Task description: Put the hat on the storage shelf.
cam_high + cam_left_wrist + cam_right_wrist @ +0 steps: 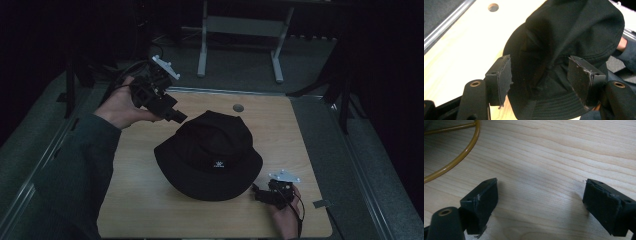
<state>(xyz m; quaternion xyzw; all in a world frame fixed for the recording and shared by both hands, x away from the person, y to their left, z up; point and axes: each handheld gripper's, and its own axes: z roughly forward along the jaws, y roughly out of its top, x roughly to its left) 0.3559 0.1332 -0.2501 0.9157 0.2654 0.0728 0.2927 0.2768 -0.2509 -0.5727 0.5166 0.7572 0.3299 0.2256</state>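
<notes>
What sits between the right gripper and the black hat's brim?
Nothing: in the high view, bare table separates the right gripper from the hat.

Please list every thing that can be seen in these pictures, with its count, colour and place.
hat: one, black, middle of the table, small white logo on its band.
table: one, light wood, under the hat.
hole: one, round, in the table's far edge beyond the hat.
cable: one, yellow, curved on the table, upper left in the right gripper view.
frame: one, grey, on the floor beyond the table.
left gripper: one, black, raised at the hat's far left, jaws open.
right gripper: one, black, low by the hat's near right brim, jaws open.
hands: two, each holding a gripper; dark sleeve on the left arm.
</notes>
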